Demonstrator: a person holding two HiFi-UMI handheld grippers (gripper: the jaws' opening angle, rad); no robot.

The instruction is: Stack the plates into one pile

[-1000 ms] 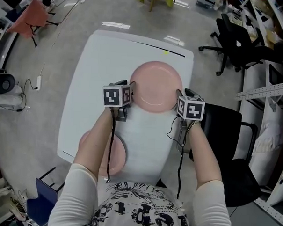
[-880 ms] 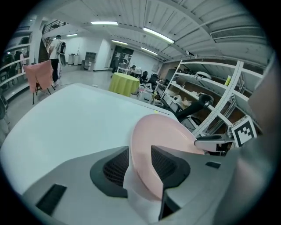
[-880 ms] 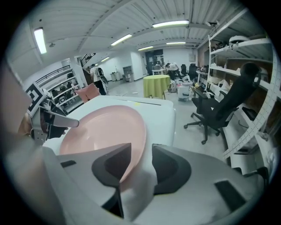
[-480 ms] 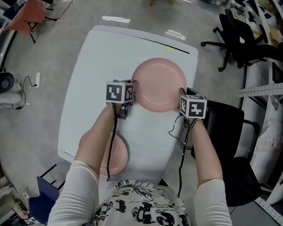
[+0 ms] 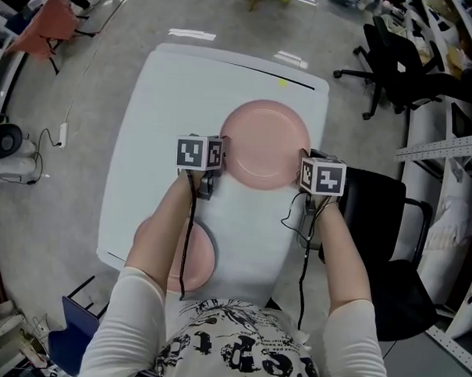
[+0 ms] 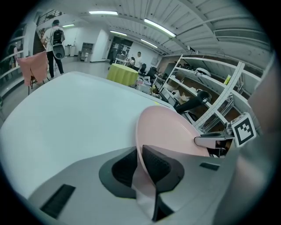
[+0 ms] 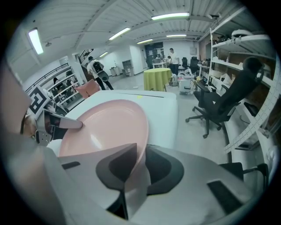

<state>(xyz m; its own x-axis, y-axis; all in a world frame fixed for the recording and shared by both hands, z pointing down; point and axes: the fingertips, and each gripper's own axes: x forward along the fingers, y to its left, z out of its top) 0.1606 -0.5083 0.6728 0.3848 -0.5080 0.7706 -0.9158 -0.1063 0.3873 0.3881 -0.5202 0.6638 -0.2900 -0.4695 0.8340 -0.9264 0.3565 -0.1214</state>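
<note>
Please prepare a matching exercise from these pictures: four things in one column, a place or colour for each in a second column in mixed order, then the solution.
Things:
1. far pink plate
2. near pink plate
3. table
4. black office chair

Places and colours:
A. on the floor, right of the table
B. white, with rounded corners
C. at the table's near left corner, partly under a forearm
D. at the table's far half, towards its right side

Pairs: 1-D, 2-C, 3-B, 4-A

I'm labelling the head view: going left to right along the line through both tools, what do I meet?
Left tool, far pink plate, right tool, black chair. Both tools' jaws have just been closing, with the plate's rim between them.
</note>
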